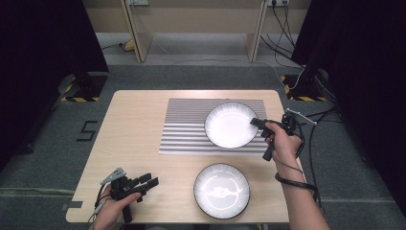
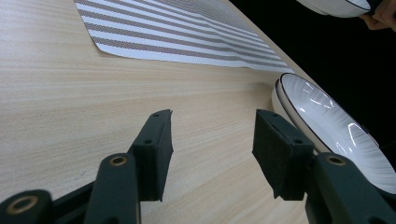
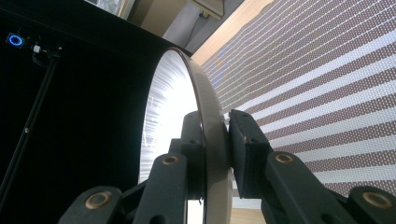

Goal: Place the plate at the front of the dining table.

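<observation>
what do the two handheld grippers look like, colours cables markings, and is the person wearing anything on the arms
Both the left gripper and the right gripper are black, each topped by a grey three-cornered plate. Their jaws are flat black pads on arms with brass-coloured pivot pins. A black cable trails from each; the right one loops around the wrist. Forearms are bare, no sleeves.

My right gripper covers a bit of the far plate's rim, and in my right gripper view that plate runs off the bottom edge. The near plate gets cut off at the right in my left gripper view. My left hand is cropped by the bottom edge of the high view.
</observation>
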